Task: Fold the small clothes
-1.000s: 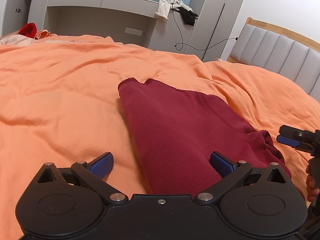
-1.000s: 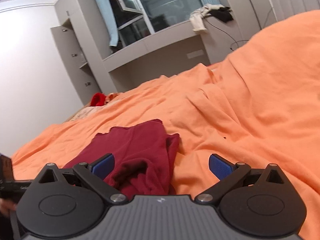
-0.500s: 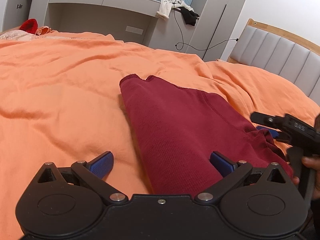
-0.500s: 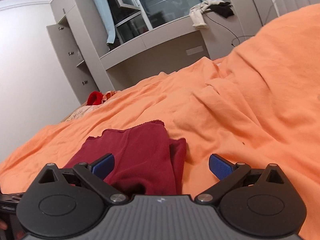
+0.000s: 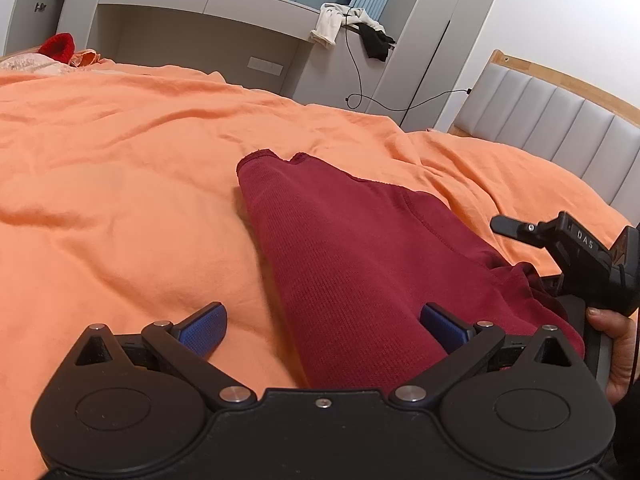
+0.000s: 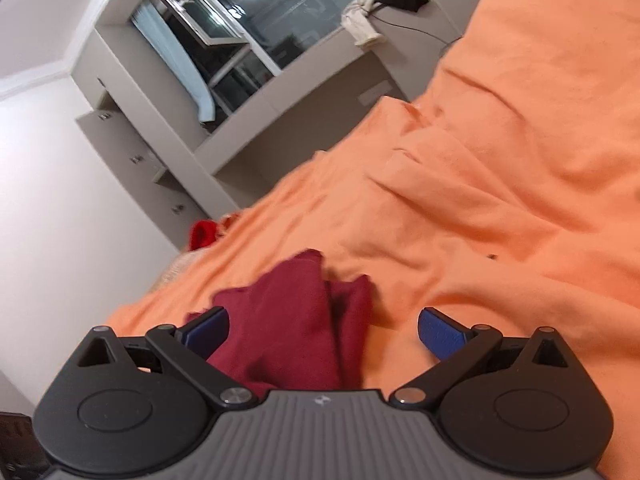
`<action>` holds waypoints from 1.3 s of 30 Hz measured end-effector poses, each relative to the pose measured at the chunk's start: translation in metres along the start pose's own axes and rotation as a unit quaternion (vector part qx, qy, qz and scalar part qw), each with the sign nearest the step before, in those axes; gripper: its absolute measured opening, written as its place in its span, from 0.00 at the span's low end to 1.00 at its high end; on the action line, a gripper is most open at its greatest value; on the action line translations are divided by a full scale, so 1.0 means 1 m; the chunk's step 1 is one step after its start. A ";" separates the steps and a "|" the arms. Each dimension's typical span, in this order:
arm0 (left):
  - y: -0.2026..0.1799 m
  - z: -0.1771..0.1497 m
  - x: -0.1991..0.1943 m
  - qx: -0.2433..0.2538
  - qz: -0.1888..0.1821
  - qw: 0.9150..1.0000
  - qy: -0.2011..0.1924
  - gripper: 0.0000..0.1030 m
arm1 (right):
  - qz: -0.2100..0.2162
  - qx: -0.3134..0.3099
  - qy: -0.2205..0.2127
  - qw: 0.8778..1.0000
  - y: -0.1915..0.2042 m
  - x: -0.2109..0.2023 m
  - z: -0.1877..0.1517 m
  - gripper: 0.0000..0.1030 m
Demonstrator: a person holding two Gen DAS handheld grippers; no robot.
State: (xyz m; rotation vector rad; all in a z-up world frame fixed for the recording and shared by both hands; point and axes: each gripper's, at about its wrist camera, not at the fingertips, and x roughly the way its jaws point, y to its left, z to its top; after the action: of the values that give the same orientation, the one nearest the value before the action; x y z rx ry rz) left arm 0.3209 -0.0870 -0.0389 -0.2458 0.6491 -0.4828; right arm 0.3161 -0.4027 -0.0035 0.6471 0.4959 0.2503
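A dark red knit garment [image 5: 352,256] lies folded lengthwise on the orange bedspread [image 5: 120,184]. My left gripper [image 5: 324,326] is open and empty, its blue pads straddling the garment's near end. My right gripper [image 6: 324,326] is open and empty, just above the garment's other end [image 6: 296,320], tilted. In the left wrist view the right gripper's black body [image 5: 580,264] hangs over the garment's bunched right end, held by a hand.
A grey padded headboard [image 5: 560,132] stands at the right. Grey built-in cabinets [image 5: 200,32] run behind the bed, with light and black clothes [image 5: 348,32] draped on a ledge. A red item [image 5: 60,44] lies at the far left of the bed.
The right gripper has moved in over the garment's right end and tilted. The left gripper has lowered slightly toward the near end. The garment has not moved.
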 end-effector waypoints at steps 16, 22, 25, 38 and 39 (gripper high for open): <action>-0.001 -0.004 0.001 -0.003 -0.002 1.000 -0.007 1.00 | -0.008 -0.002 0.055 0.998 -0.006 0.030 -0.007 1.00; 0.002 0.008 0.004 -0.020 -0.006 1.000 0.022 1.00 | -0.029 -0.019 0.065 0.997 0.001 0.031 -0.008 1.00; 0.005 0.012 0.007 -0.036 -0.010 0.999 0.029 1.00 | -0.030 -0.021 0.066 0.997 0.002 0.031 -0.009 1.00; 0.008 0.017 0.009 -0.067 0.012 0.998 0.014 1.00 | -0.039 -0.031 0.067 0.996 0.007 0.033 -0.010 1.00; 0.009 0.017 0.010 -0.066 0.012 0.998 0.013 1.00 | -0.039 -0.032 0.068 0.996 0.007 0.033 -0.010 1.00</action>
State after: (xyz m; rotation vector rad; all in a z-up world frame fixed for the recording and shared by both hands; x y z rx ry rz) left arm 0.3416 -0.0831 -0.0337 -0.3576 0.7104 -0.4217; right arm 0.3388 -0.3798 -0.0182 0.5482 0.6393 0.2356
